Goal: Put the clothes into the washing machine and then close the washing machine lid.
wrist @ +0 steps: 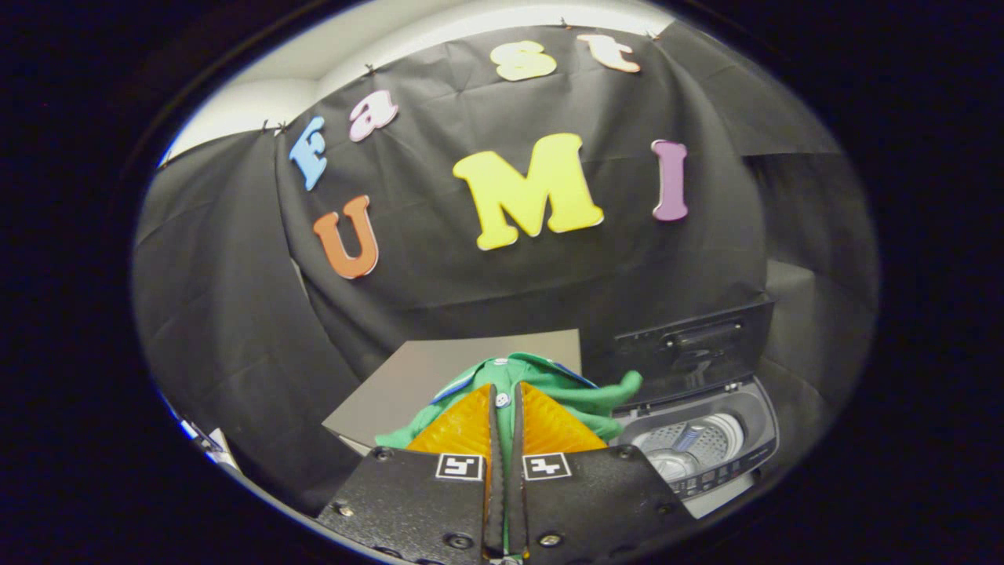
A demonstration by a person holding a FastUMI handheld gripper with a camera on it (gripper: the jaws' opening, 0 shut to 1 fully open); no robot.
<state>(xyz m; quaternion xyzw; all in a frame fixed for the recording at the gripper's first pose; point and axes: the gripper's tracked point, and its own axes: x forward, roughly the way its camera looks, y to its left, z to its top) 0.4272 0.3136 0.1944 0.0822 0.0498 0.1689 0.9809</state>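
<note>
Your gripper (506,400) is pinched on the green shirt (549,384), apparently lifted, left of the washer (706,439). The lid (690,345) stands open; loading and closing remain.

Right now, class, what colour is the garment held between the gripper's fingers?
Green, with blue collar trim; the garment shows best in the gripper view, pinched in the gripper.

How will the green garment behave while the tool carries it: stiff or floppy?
Probably floppy: the green garment sags in folds around the tool, whose fingers are pinched on it. Likely light, being thin cloth. A loose sleeve might snag on the washing machine rim.
</note>
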